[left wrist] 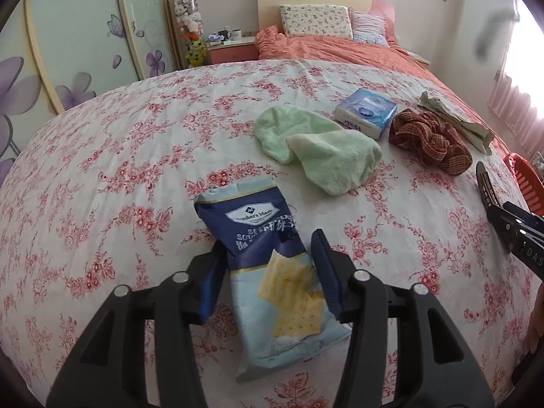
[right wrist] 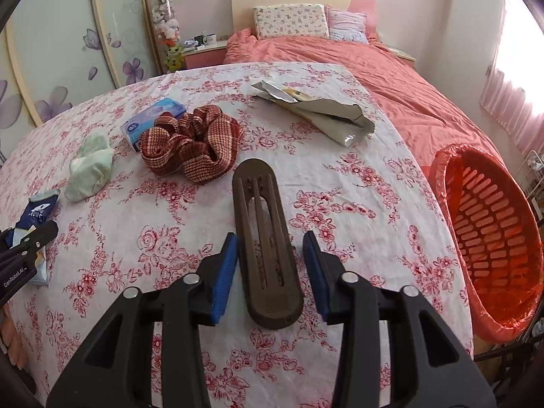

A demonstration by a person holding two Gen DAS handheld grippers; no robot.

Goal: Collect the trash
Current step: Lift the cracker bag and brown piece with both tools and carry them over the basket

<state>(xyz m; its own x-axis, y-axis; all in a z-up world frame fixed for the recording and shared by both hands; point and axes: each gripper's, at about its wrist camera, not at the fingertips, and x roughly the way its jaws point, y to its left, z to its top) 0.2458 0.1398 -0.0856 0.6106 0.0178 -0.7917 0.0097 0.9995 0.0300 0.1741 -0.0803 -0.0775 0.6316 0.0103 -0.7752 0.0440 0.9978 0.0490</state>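
A blue and white cracker bag (left wrist: 258, 224) lies flat on the floral cloth between the blue pads of my left gripper (left wrist: 268, 243). The pads stand at its two edges without squeezing it, so the gripper is open. A brown slotted oblong piece (right wrist: 261, 224) lies between the fingers of my right gripper (right wrist: 270, 238), which is open with a gap on each side. A torn grey wrapper (right wrist: 323, 112) lies at the far side of the cloth. A red-lined orange basket (right wrist: 442, 156) stands off the table's right edge.
On the floral cloth (left wrist: 119, 170) lie a green towel (left wrist: 316, 149), a blue tissue pack (left wrist: 367, 112) and a brown plaid scrunchie (right wrist: 193, 142). Beyond it are a bed with an orange cover (right wrist: 391, 68) and a wardrobe at the left.
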